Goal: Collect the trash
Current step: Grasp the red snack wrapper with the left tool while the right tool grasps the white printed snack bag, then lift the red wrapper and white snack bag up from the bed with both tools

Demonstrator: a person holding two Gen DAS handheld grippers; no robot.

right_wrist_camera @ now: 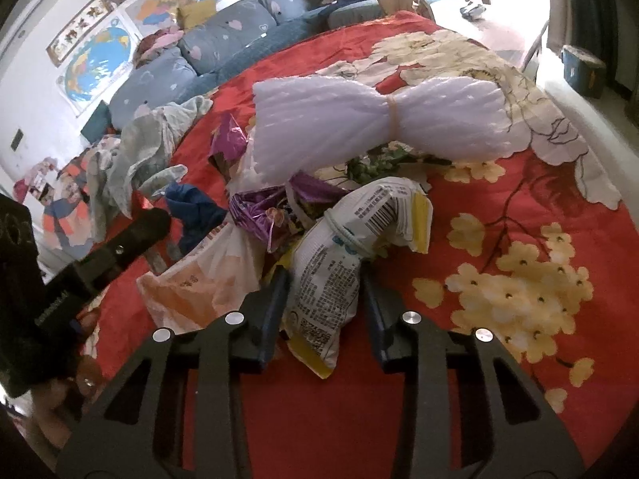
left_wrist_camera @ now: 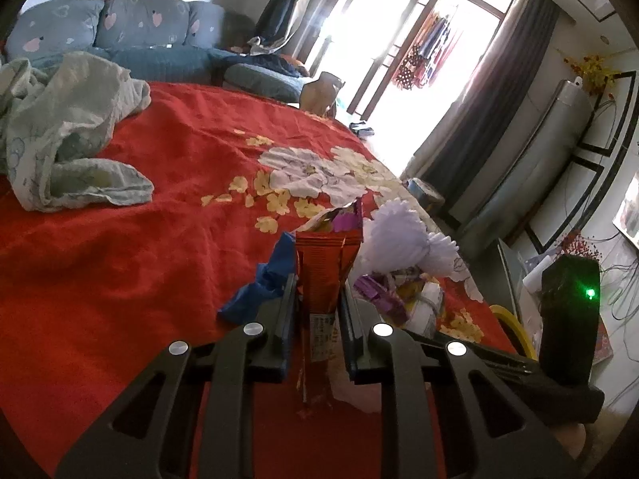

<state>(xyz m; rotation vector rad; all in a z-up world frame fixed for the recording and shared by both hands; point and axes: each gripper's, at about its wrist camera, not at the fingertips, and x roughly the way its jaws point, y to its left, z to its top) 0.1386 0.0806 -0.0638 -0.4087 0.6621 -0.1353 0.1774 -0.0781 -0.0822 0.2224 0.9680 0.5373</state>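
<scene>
My left gripper (left_wrist_camera: 318, 285) is shut on a red-orange snack wrapper (left_wrist_camera: 325, 267) that stands upright between its jaws over the red bedspread (left_wrist_camera: 120, 279). A blue scrap (left_wrist_camera: 259, 287) lies just to its left. My right gripper (right_wrist_camera: 324, 279) is shut on a white printed snack bag (right_wrist_camera: 331, 275) tied with a band. Around it lie a purple foil wrapper (right_wrist_camera: 263, 211), an orange-white plastic bag (right_wrist_camera: 207, 279) and a white foam net bundle (right_wrist_camera: 375, 119). The foam bundle (left_wrist_camera: 399, 239) and purple wrapper (left_wrist_camera: 379, 291) also show in the left wrist view.
A crumpled pale green cloth (left_wrist_camera: 68, 131) lies on the bed at the left. A blue sofa (left_wrist_camera: 151, 36) stands behind the bed. A blue bucket (right_wrist_camera: 583, 68) stands on the floor by the bright balcony door (left_wrist_camera: 419, 40). The bed's right edge drops off near a cabinet (left_wrist_camera: 519, 159).
</scene>
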